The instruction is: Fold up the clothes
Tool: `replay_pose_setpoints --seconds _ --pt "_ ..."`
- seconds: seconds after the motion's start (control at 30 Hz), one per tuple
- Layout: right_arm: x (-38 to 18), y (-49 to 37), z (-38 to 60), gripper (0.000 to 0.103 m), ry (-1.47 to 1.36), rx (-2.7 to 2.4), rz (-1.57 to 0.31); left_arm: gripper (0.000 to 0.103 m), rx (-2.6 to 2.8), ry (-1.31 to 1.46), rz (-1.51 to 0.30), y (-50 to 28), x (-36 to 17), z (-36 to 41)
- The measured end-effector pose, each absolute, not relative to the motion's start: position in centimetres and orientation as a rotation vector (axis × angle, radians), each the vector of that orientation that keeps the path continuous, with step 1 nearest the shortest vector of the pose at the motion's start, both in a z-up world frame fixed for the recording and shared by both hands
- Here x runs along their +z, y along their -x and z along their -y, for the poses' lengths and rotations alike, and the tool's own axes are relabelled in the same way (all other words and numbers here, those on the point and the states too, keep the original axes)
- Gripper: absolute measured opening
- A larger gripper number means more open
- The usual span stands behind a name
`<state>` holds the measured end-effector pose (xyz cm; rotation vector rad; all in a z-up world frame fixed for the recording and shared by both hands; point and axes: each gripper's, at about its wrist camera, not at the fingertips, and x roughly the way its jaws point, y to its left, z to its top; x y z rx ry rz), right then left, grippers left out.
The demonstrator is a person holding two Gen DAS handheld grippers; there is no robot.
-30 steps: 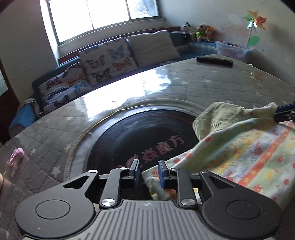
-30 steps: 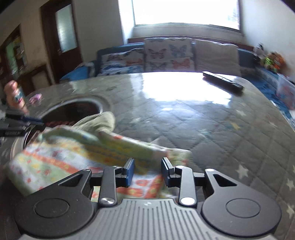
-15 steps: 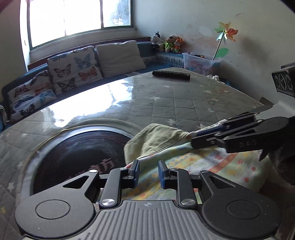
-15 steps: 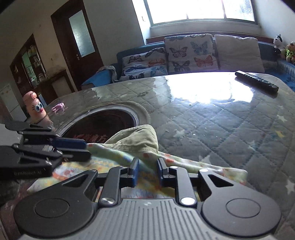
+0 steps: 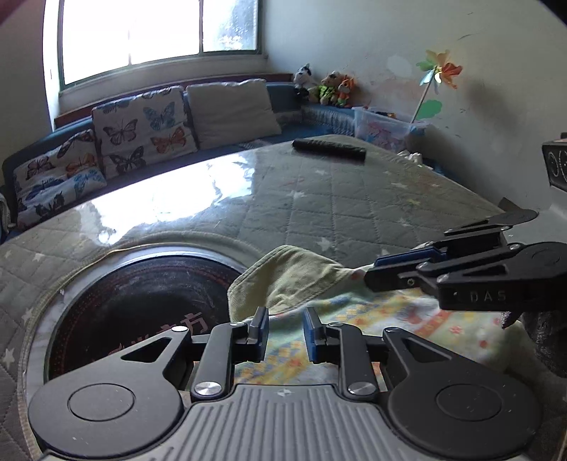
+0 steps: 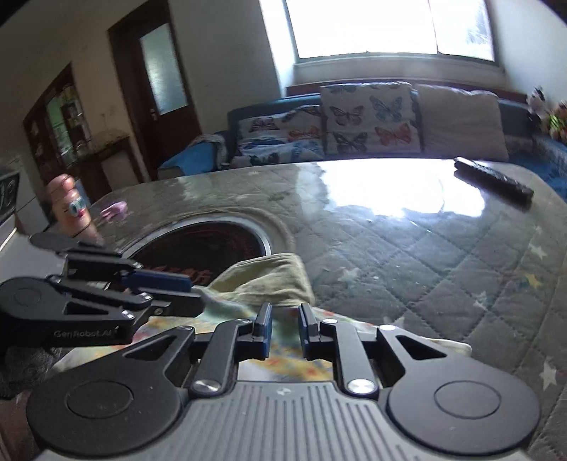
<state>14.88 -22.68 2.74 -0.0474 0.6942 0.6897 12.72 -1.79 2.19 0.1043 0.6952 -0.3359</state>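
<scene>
The small floral-print cotton garment with a plain green lining (image 5: 372,319) lies bunched on the quilted grey bench (image 5: 336,198), partly over the dark round inset. Left gripper (image 5: 285,333) and right gripper (image 6: 285,328) hover over it, fingers parted, gripping nothing — a mid-fold regrasp, seemingly. Next calls for pinching an edge.

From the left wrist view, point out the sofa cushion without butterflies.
The plain beige cushion, rightmost against the sofa back beneath the window. The butterfly cushions to its left all carry coloured prints; this one has none.
</scene>
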Motion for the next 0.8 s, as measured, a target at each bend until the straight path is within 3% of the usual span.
replay_pose_setpoints --seconds 0.47,0.8 --pt "1.1 -6.7 20.1 0.016 0.275 0.784 -0.622 0.025 -0.403 -0.174 -0.686 -6.5 -0.2 3.8" --pt "1.4 -5.0 21.9 0.016 0.191 0.763 -0.63 0.025 -0.368 -0.181 -0.651 -4.8 -0.1 3.7"
